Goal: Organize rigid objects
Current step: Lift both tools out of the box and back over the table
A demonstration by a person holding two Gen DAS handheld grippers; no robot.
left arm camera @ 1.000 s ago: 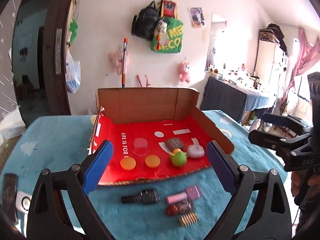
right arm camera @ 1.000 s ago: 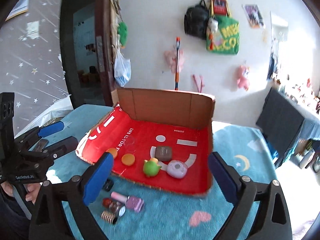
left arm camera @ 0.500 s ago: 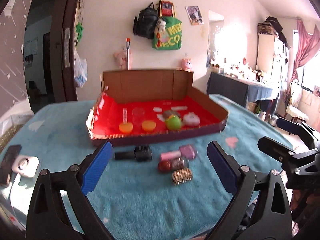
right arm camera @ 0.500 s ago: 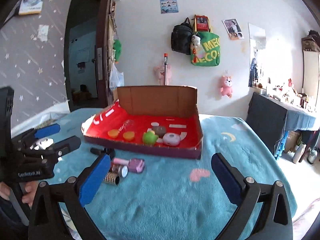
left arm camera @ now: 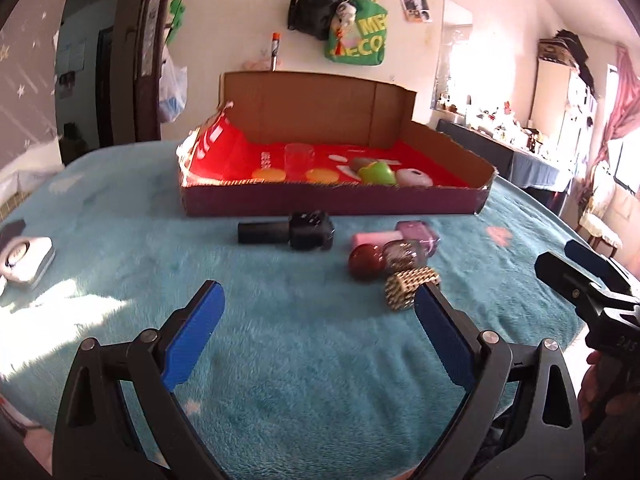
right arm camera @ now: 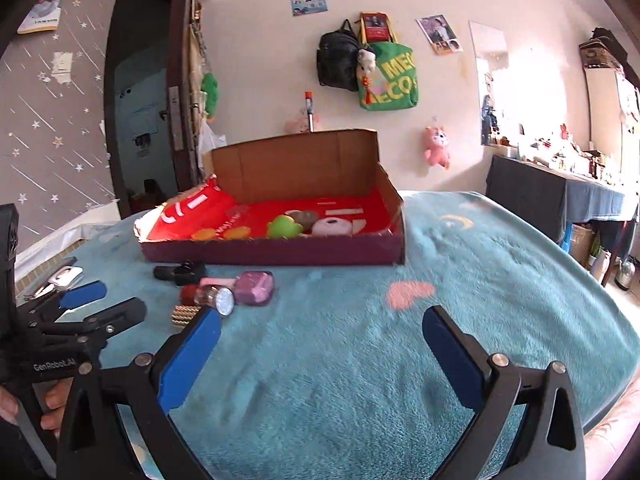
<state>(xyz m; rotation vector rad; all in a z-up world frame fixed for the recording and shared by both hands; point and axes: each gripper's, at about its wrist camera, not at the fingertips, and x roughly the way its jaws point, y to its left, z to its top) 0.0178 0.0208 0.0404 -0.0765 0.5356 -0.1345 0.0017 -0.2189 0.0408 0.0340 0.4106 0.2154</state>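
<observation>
Left gripper (left arm camera: 318,314) hovers low over the blanket (left arm camera: 300,360), jaws wide apart, empty. Right gripper (right arm camera: 322,338) likewise, jaws spread, holding nothing. Black bottle (left arm camera: 286,232), pink bottle (left arm camera: 396,236), red bottle (left arm camera: 384,260) and gold cap (left arm camera: 410,289) lie just before the box (left arm camera: 332,202).

1. We see the open cardboard box with red lining (left arm camera: 332,200) on the teal plush blanket (left arm camera: 300,360), at its far side.
2. Inside the box lie two orange discs (left arm camera: 269,175), a clear plastic cup (left arm camera: 299,159) behind them, and to their right a green round toy (left arm camera: 377,173) and a white round case (left arm camera: 414,178).
3. In front of the box, on the blanket, lies the black nail polish bottle (left arm camera: 286,232) on its side.
4. To its right the pink nail polish bottle (left arm camera: 396,236), the dark red nail polish bottle (left arm camera: 380,260) and the gold ridged cylinder (left arm camera: 410,288) lie close together, the cylinder nearest to us.
5. A white flat device (left arm camera: 26,256) lies at the far left of the blanket.
</observation>
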